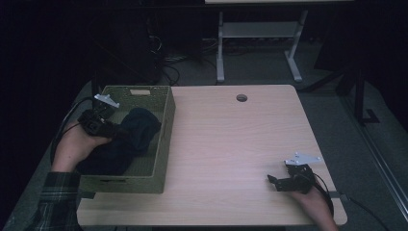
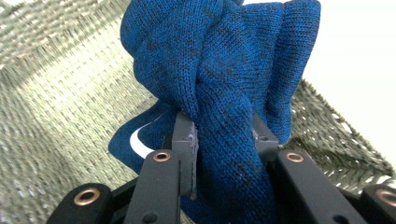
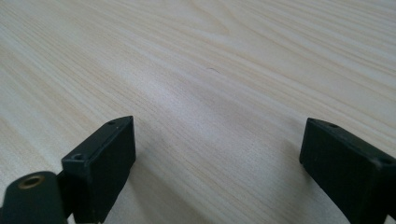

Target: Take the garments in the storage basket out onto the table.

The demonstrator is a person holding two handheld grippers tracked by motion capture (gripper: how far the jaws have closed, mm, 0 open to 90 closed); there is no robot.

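Left claw (image 2: 224, 140) clamped on a bunched blue knit garment (image 2: 219, 70), inside the green woven basket (image 1: 166, 125) at worktop (image 1: 231, 144) left; garment type unclear, maybe a sweater. Right claw (image 1: 275, 181) wide open, empty, low over bare worktop.

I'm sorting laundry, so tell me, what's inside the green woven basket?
A dark blue knit garment lies in the basket, pinched by the left tongs. The fabric covers much of the basket floor, so anything beneath it is hidden.
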